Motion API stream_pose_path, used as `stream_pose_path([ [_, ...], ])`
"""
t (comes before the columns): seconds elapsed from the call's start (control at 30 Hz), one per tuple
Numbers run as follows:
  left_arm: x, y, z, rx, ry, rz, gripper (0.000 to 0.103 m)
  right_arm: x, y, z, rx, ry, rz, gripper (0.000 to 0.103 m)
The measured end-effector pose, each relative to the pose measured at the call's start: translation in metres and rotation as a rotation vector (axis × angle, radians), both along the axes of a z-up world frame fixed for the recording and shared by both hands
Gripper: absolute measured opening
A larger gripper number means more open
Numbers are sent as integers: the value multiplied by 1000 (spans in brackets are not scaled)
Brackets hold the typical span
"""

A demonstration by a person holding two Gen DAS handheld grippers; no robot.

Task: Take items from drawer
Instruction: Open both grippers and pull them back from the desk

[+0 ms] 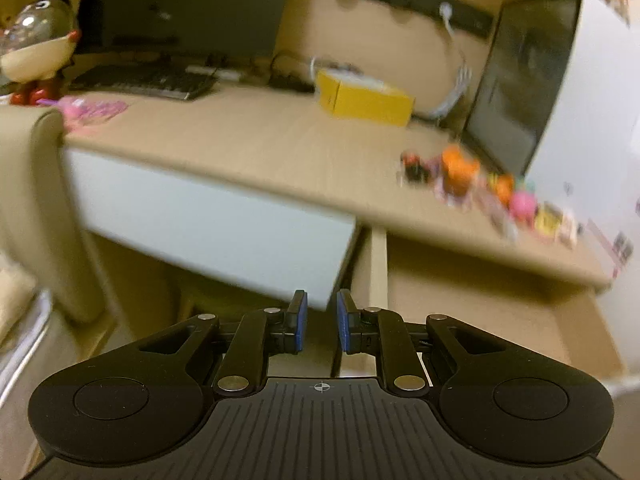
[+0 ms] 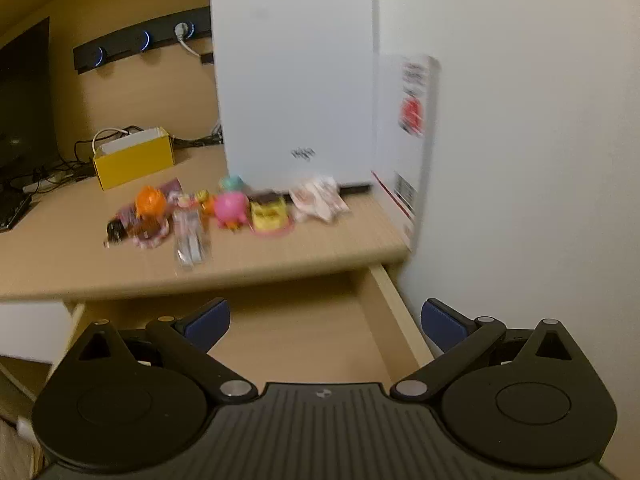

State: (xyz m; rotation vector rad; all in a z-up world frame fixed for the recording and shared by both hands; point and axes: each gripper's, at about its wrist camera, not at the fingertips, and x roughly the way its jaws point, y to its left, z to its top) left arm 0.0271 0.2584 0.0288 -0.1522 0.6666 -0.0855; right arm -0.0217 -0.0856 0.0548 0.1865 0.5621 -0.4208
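The drawer (image 2: pixel 304 320) stands pulled out under the right end of the worktop (image 2: pixel 120 264), against the white wall, and what shows of its pale wooden floor is bare. The items look already lifted out: a huddle of small toys (image 2: pixel 224 208) lies on the worktop just above it, in front of a tall white box (image 2: pixel 296 80). Among them I make out an orange ball-shaped one (image 2: pixel 150 200), a pink round one (image 2: pixel 230 206), a yellow one (image 2: pixel 270 214), and a crinkly clear packet (image 2: pixel 192 236).

By my guess they are light, hard plastic, round and a bit slippery, so each wants taking across its middle; the packet is soft and would be better pinched at an edge.

The right gripper (image 2: pixel 324 320) hovers over the open drawer with its jaws spread wide and nothing in them. The left gripper (image 1: pixel 322 320) hangs lower and further left, facing a white panel (image 1: pixel 208 216) under the worktop, its jaws drawn narrow with a small gap, empty.

As for writing, everything is smeared by blur. There is a small dark mark low on the white box and a red-and-black label (image 2: pixel 412 116) on the carton beside it, neither readable. A yellow box (image 2: pixel 134 158) further back shows no lettering I can tell.
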Motion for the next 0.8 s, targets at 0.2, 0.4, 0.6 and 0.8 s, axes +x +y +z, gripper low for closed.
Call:
stream_pose_path([
  [0.2, -51, -44, -18, 39, 54, -164, 17, -77, 9, -34, -58, 35, 123, 102],
  [0.4, -45, -84, -33, 64, 47, -265, 17, -60, 23, -70, 31, 157, 208, 95],
  [0.6, -25, -101, -47, 72, 92, -315, 17, -24, 34, -81, -13, 210, 275, 94],
  [0.8, -13, -100, -52, 57, 95, -327, 17, -2, 30, -91, 35, 210, 230, 95],
])
